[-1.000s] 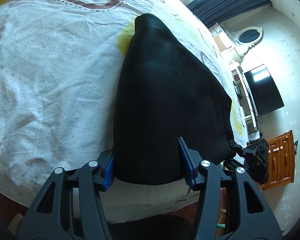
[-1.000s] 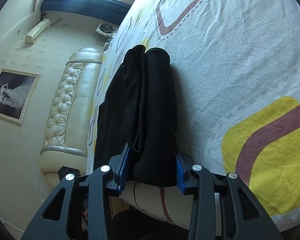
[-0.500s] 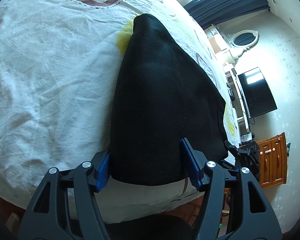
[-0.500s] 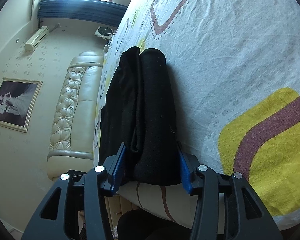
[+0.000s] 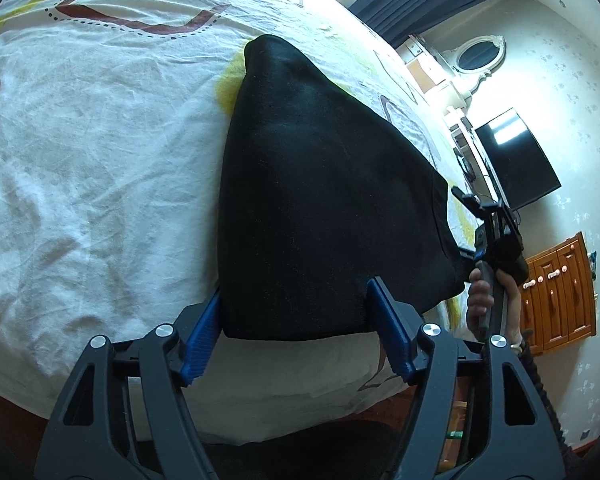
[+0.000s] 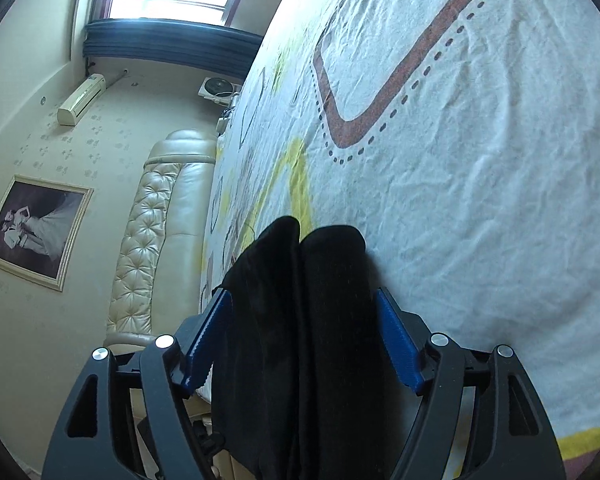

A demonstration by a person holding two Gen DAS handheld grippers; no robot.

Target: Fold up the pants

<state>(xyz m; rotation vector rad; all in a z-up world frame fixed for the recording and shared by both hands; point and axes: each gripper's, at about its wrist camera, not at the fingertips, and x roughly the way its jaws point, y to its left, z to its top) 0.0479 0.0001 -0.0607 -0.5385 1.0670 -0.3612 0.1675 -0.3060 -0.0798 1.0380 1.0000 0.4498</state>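
Lying between left claw (image 5: 296, 334) fingers, black pants (image 5: 324, 208) (folded), on bed (image 5: 100, 152)

One pants (image 5: 324, 200), two grippers: left gripper (image 5: 296, 336), right gripper (image 6: 300, 344).

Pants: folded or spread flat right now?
Folded. Right wrist view shows the pants as stacked black layers, edges side by side between the blue fingers; the left view shows one compact panel on the bed.
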